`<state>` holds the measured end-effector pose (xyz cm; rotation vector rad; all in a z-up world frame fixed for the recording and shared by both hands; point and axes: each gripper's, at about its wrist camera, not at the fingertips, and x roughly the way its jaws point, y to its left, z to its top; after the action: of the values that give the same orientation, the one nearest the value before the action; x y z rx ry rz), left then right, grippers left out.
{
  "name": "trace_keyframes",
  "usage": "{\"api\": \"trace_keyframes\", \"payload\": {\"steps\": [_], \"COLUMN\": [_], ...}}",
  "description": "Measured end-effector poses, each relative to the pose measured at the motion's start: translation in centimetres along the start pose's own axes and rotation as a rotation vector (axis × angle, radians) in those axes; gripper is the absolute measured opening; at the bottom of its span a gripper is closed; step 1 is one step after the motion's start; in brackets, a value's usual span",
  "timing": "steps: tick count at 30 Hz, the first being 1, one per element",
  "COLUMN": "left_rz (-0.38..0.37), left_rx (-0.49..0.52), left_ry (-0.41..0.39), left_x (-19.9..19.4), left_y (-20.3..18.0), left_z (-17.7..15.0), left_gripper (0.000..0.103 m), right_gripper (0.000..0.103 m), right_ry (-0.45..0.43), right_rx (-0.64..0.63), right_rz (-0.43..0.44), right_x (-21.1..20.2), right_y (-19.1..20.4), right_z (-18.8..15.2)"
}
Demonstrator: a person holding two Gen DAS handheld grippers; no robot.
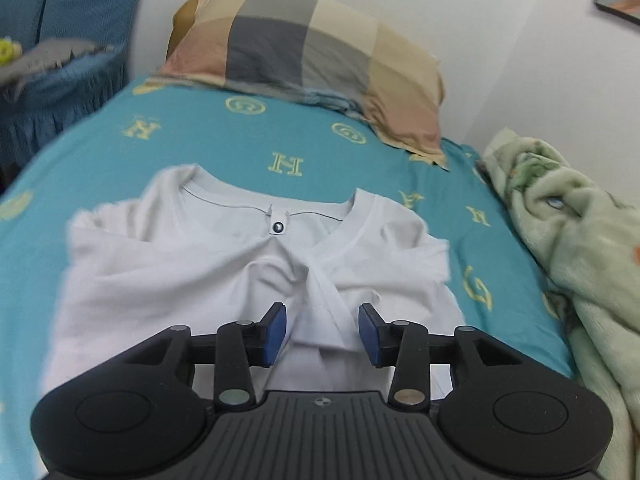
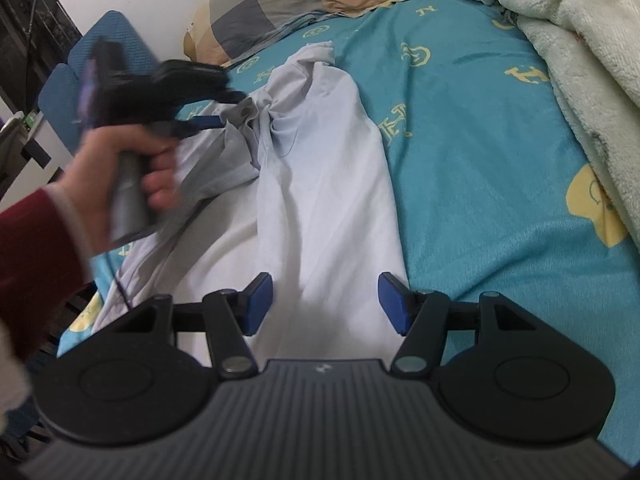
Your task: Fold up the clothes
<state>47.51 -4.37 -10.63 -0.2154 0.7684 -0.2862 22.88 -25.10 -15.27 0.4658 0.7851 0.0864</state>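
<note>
A white T-shirt (image 1: pixel 160 272) lies on the teal bedsheet (image 1: pixel 240 140) with its collar and neck label (image 1: pixel 278 226) towards the pillow. Both sides are folded inward and a raised crease runs down the middle. My left gripper (image 1: pixel 322 332) hovers over that crease, jaws open, the blue pads (image 1: pixel 276 332) clear of the cloth. In the right wrist view the shirt (image 2: pixel 320 200) stretches away as a long folded strip. My right gripper (image 2: pixel 326 304) stands open low over its near end. A hand (image 2: pixel 132 168) holds the blurred left gripper (image 2: pixel 224 110) by the collar.
A checked pillow (image 1: pixel 304 52) lies at the head of the bed against the white wall. A bunched pale green blanket (image 1: pixel 560 220) runs along the right side of the bed (image 2: pixel 580 40). A blue chair (image 2: pixel 92 60) stands beyond the left edge.
</note>
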Motion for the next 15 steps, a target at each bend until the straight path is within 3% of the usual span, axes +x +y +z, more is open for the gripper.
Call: {"api": "trace_keyframes", "payload": {"steps": [7,11,15], "left_rz": [-0.028,0.026,0.079], "left_rx": [0.004,0.003,-0.009], "left_ry": [0.016,0.003,0.068], "left_x": [-15.2,-23.5,-28.5], "left_y": [1.1,2.4,4.4], "left_z": [-4.1,-7.9,-12.2], "left_gripper": [0.051,0.053,0.053], "right_gripper": [0.061,0.061,0.061], "right_ry": [-0.04,-0.068,-0.08], "right_rx": [-0.058,-0.102,-0.093], "right_rz": [0.045,0.021,0.012], "right_x": [-2.5,-4.6,-8.0], "right_y": [0.4,1.3,1.6], "right_z": [0.0,-0.1,-0.8]}}
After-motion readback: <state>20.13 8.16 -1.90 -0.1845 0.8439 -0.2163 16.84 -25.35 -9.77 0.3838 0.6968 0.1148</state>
